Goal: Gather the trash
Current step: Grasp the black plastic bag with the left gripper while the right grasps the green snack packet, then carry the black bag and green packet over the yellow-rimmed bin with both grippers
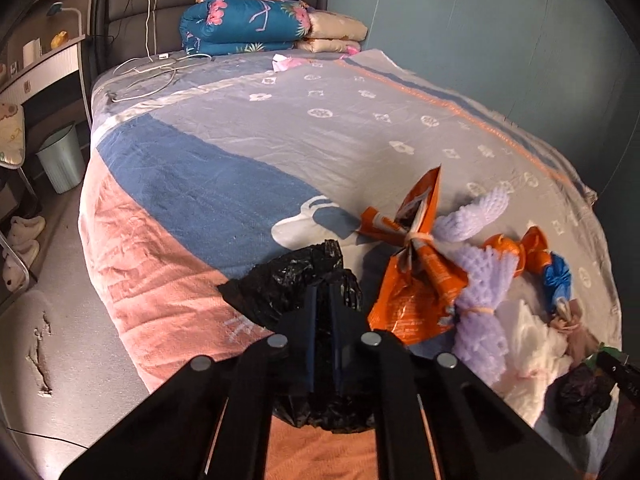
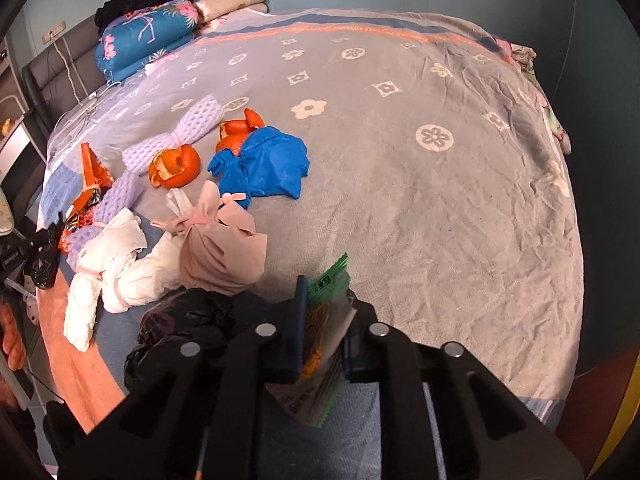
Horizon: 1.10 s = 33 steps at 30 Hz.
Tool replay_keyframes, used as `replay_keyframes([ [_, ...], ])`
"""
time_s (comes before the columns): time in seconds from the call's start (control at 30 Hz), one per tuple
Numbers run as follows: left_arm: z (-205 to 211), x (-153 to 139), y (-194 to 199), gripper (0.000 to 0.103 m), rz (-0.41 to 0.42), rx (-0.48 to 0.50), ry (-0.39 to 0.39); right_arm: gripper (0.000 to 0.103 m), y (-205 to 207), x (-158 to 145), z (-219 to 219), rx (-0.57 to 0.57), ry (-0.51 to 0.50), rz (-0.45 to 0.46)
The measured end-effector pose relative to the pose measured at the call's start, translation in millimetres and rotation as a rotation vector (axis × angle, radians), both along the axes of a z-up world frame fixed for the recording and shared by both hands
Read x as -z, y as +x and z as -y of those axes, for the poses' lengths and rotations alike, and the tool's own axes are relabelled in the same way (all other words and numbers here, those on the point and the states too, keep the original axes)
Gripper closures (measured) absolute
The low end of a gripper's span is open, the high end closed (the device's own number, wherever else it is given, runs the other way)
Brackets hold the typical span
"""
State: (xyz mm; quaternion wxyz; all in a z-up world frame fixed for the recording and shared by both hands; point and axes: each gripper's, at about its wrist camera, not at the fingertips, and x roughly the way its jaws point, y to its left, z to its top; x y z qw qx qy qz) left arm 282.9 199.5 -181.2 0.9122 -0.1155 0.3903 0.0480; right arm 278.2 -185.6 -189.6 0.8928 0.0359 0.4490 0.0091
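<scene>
1. Looking along the left gripper (image 1: 324,292), its jaws are clenched on a crumpled black plastic bag (image 1: 288,276) that lies near the bed's near-left edge, on the pink band of the bedspread (image 1: 224,128). Just right of it sits the litter: an orange snack wrapper (image 1: 416,280), lilac foam netting (image 1: 480,280), orange peel (image 1: 504,248), a blue wad (image 1: 558,280) and white tissue (image 1: 532,356). The bedspread beyond, up to the folded quilts (image 1: 240,26), is open. Floor runs along the bed's left side, with a pale bin (image 1: 62,158) by the desk.

2. Looking along the right gripper (image 2: 324,320), its jaws are clamped on a green-edged flat packet (image 2: 328,280) at the bed's near edge. Left of it lie a second black bag (image 2: 180,328), a beige tied bundle (image 2: 224,248), the tissue (image 2: 116,268), the blue wad (image 2: 264,164) and peel (image 2: 176,164). The grey expanse to the right, out to the wall-side edge, is bare.
</scene>
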Motion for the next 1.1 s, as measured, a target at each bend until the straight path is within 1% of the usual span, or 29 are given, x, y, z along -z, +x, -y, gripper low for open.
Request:
replay_keyframes([
  [0.13, -6.4, -13.5, -11.9, 0.098, 0.021, -0.002, -0.055, 0.094, -13.8, -20.4, 5.6, 0.000, 0.008, 0.050],
  [0.4, 11.5, -50.8, -46.9, 0.098, 0.080, 0.059, -0.046, 0.094, -53.2, -63.5, 22.4, -0.033, 0.036, 0.114],
  [0.5, 27.8, -68.8, -60.0, 0.098, 0.105, 0.105, -0.031, 0.094, -75.5, -83.0, 29.2, -0.053, 0.043, 0.144],
  [0.6, 43.4, -80.4, -71.2, 0.098, 0.120, 0.146, -0.036, 0.094, -96.3, -98.9, 35.6, -0.067, 0.065, 0.163],
  [0.7, 68.7, -94.6, -86.0, 0.098, 0.141, 0.207, -0.030, 0.094, -119.3, -114.4, 44.3, -0.072, 0.078, 0.188],
  [0.83, 97.3, -109.2, -101.2, 0.098, 0.166, 0.244, -0.008, 0.094, -148.9, -135.3, 58.4, -0.069, 0.087, 0.223],
  [0.93, 114.8, -118.2, -110.8, 0.098, 0.178, 0.282, -0.036, 0.094, -167.9, -148.1, 68.7, -0.065, 0.094, 0.252],
  [1.1, 152.7, -133.7, -125.0, 0.098, 0.193, 0.353, -0.042, 0.094, -191.4, -165.1, 92.7, -0.027, 0.111, 0.295],
])
